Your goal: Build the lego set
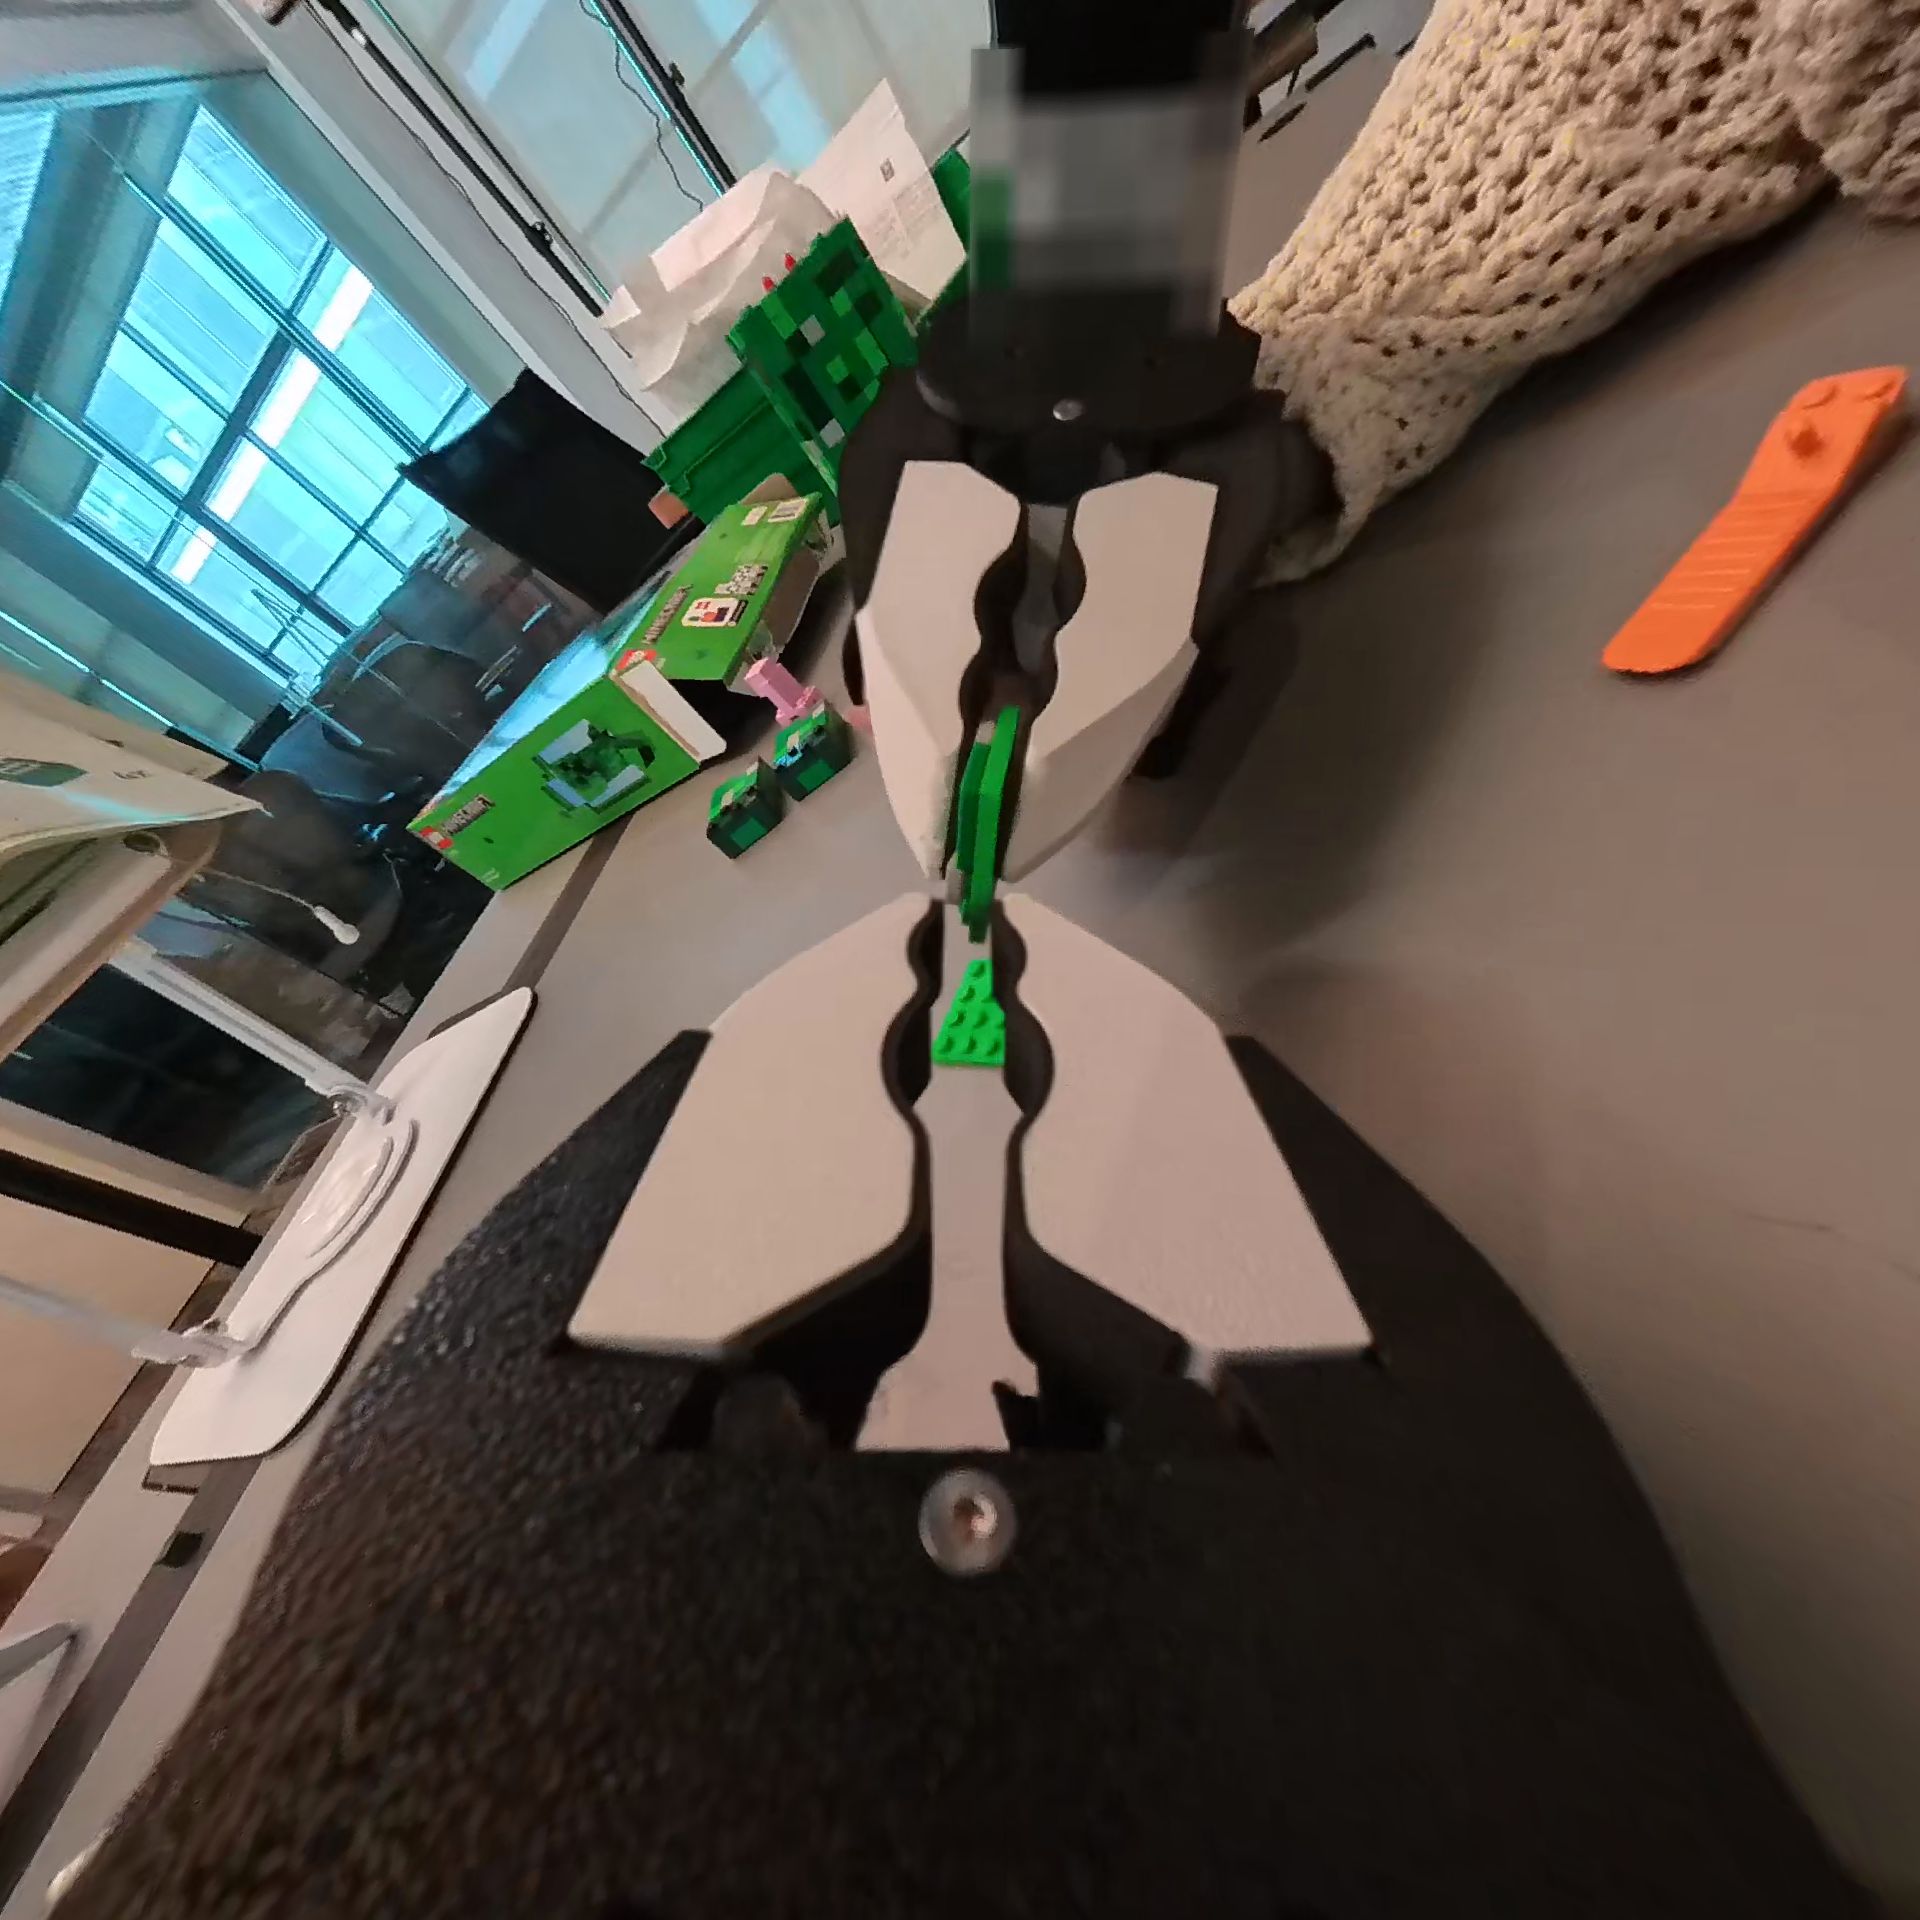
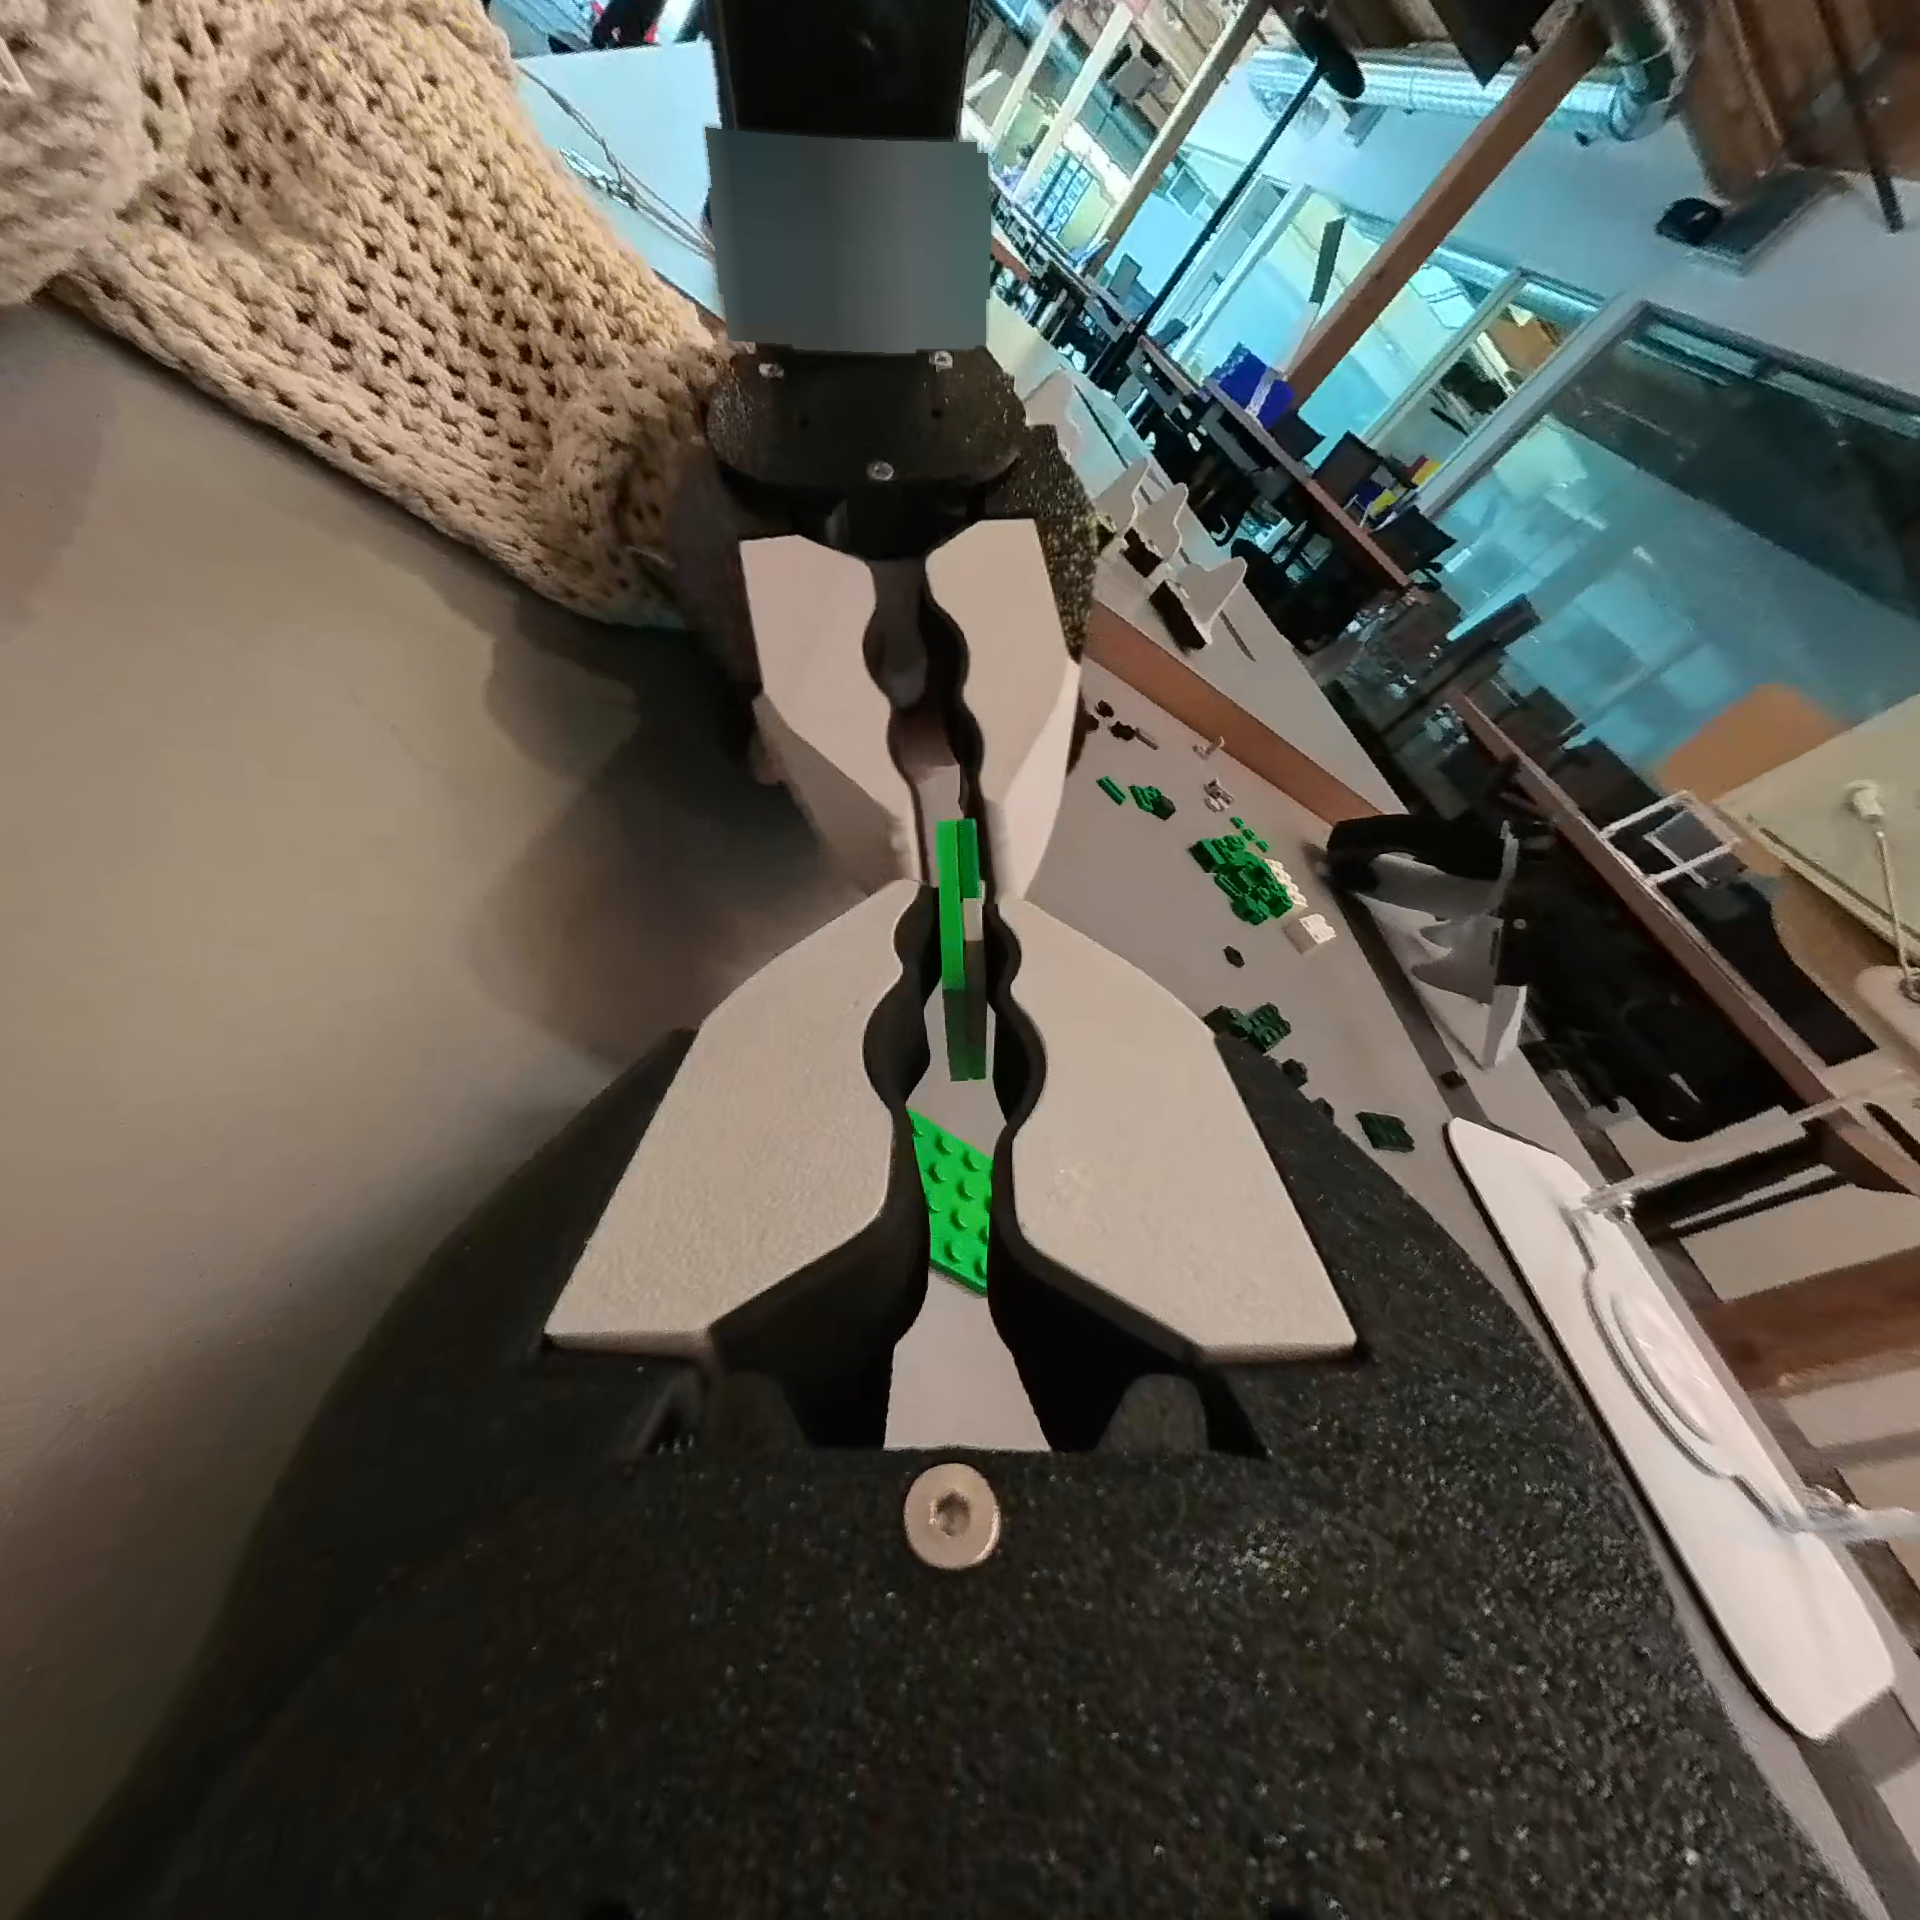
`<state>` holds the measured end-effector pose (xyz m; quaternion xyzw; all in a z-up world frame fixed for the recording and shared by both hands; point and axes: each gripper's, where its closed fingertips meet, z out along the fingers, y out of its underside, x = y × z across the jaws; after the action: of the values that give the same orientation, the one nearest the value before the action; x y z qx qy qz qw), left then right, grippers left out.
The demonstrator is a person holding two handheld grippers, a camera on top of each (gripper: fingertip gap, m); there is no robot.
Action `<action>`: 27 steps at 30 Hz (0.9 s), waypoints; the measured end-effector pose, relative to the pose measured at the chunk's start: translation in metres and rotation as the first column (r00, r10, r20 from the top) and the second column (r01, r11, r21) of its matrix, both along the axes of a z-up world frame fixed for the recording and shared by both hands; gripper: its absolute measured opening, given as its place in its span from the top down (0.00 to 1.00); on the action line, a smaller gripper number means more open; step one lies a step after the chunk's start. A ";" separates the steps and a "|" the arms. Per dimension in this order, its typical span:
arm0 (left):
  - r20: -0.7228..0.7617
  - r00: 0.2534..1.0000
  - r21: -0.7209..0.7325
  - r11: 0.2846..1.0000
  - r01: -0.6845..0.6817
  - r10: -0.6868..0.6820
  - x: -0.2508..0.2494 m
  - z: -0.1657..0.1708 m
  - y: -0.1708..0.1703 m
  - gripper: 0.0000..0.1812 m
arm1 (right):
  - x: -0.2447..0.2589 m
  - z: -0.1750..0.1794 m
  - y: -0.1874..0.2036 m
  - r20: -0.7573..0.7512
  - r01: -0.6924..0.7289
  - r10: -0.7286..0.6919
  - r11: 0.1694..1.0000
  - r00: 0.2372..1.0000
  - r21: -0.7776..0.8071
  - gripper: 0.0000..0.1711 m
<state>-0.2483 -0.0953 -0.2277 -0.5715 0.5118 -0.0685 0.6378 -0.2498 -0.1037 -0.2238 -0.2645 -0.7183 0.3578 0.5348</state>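
Note:
My two grippers meet tip to tip above the grey table (image 1: 1455, 1039). My right gripper (image 2: 956, 899) is shut on a thin green plate assembly (image 2: 961, 956), held edge-on; in the left wrist view the assembly (image 1: 985, 810) sits between the right gripper's white fingers (image 1: 914, 727). My left gripper (image 1: 966, 906) is closed narrowly around the assembly's near end. A loose bright green studded plate (image 1: 971, 1023) lies flat on the table under both tips and also shows in the right wrist view (image 2: 961, 1205).
An orange brick separator (image 1: 1756, 520) lies to the right. A green set box (image 1: 613, 717), a built green model (image 1: 821, 322) and small green blocks (image 1: 779, 779) stand behind. Loose green bricks (image 2: 1247, 878) are scattered. Cream knitted sleeves (image 2: 343, 312) rest on the table. Both grippers' tips are close together, under 4 cm apart. The orange brick separator (image 1: 1756, 520) is about 15 cm from both grippers' fingertips.

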 end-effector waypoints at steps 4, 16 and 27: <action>0.010 1.000 0.010 1.000 0.008 -0.008 0.001 0.002 -0.001 0.95 | 0.001 0.001 -0.001 -0.002 -0.011 0.011 1.000 1.000 -0.007 0.96; 0.012 0.999 -0.007 0.999 0.036 -0.036 0.005 0.001 -0.004 0.96 | 0.001 0.001 -0.003 0.015 -0.044 0.044 0.999 0.999 -0.024 0.96; 0.015 1.000 -0.075 0.997 0.025 -0.024 0.005 -0.002 -0.001 0.97 | 0.001 -0.002 -0.001 0.054 -0.047 0.049 0.998 0.997 -0.037 0.96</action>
<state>-0.2437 -0.0962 -0.2296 -0.5881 0.5112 -0.0995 0.6188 -0.2484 -0.1045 -0.2255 -0.2665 -0.7322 0.3761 0.5014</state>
